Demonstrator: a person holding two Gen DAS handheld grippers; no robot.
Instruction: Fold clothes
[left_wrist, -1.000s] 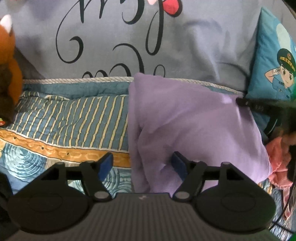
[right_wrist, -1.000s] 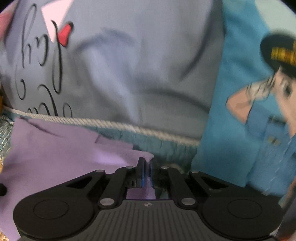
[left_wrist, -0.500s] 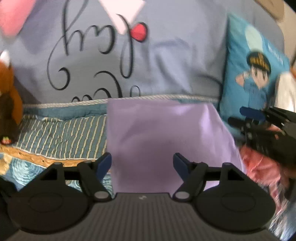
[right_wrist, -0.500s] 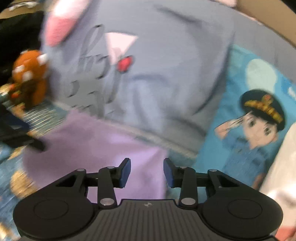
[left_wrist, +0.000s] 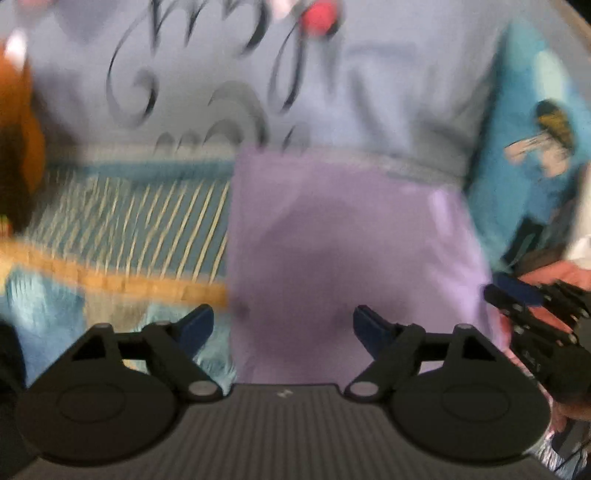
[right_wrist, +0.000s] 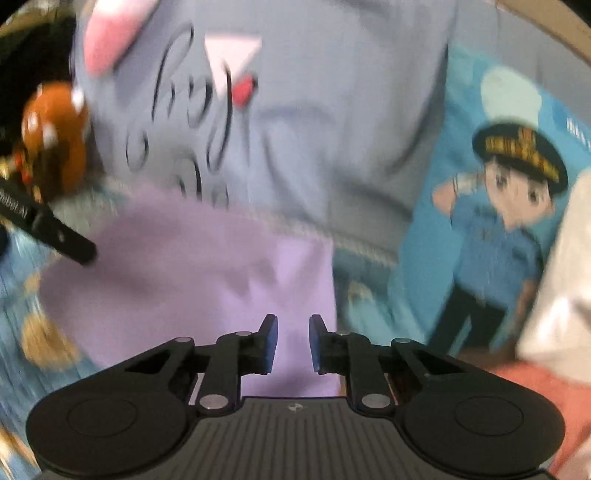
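Centrally, a folded lilac garment (left_wrist: 343, 251) lies flat on the patterned bedspread (left_wrist: 122, 221), its long axis running from the cameras toward the grey lettered pillow (left_wrist: 332, 92), far edge at the pillow's base. Left gripper (left_wrist: 283, 325): jaws wide and opening, above the garment's near left part, gripping nothing. Right gripper (right_wrist: 292, 341): jaws narrowly apart and closing, cloth seen between them but not pinched. A blue cartoon cushion (right_wrist: 498, 221) stands right.
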